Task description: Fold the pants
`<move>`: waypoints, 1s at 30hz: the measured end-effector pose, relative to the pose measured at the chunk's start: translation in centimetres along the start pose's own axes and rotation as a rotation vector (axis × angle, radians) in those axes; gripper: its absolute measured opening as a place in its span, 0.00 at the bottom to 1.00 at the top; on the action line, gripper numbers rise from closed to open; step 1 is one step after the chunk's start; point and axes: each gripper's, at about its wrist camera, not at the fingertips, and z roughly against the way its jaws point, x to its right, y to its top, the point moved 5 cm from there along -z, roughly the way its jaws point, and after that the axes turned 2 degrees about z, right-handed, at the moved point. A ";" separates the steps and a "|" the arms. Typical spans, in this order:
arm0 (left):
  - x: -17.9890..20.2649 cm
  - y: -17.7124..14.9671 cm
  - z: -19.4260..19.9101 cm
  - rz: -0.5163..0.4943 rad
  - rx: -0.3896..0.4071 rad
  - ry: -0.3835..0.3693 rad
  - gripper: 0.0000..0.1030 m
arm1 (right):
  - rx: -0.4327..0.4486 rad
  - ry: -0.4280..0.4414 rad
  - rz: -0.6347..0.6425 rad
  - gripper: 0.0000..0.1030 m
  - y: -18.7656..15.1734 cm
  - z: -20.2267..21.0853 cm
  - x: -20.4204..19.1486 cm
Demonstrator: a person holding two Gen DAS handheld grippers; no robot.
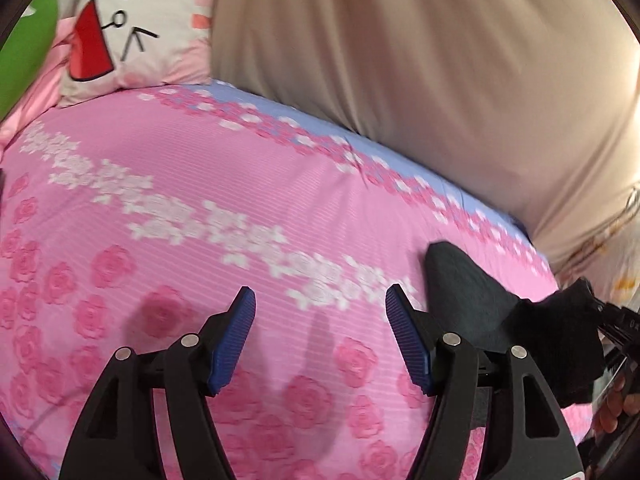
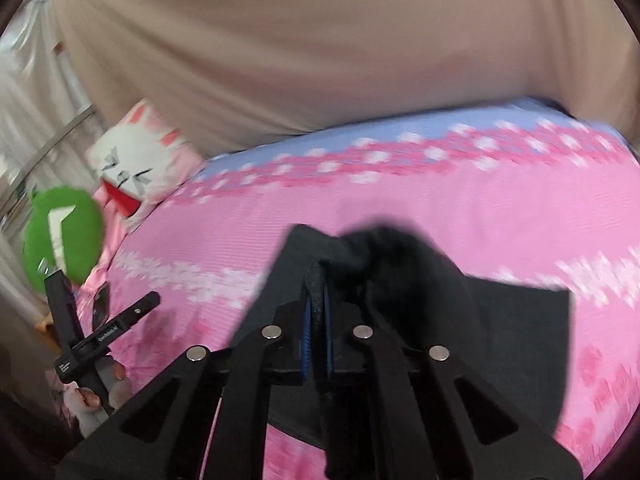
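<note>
right wrist view: right gripper point(image 2: 317, 300) jaws pinching black pants point(image 2: 500, 320) over pink bedsheet point(image 2: 400, 208). left wrist view alone shows left gripper point(image 1: 320, 300) jaws spread, holding nothing.

The pants point(image 2: 500, 320) are matt black cloth. The bed sheet point(image 1: 200, 152) is finely ribbed pink cloth. Each claw has matt black plastic arms, ridged blue pads point(image 1: 236, 336) and shiny metal rivets point(image 1: 189, 340).

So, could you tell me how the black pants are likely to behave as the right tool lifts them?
The black pants will probably be floppy: they bunch and drape around the shut right tool. They look light, hanging from one pinch. The free corner will likely drag over the pink bedsheet, since the open left tool holds nothing.
</note>
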 end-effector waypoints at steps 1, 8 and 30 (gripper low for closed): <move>-0.9 0.4 0.7 0.015 0.013 0.006 0.63 | -0.023 0.046 0.015 0.04 0.5 -1.8 -2.0; -6.3 1.3 4.7 0.078 0.069 0.073 0.64 | -0.068 -0.037 0.233 0.04 -1.3 -9.6 -11.3; 0.8 -4.0 -0.4 -0.017 -0.111 -0.067 0.64 | 0.021 -0.325 0.509 0.84 -9.5 0.7 -7.1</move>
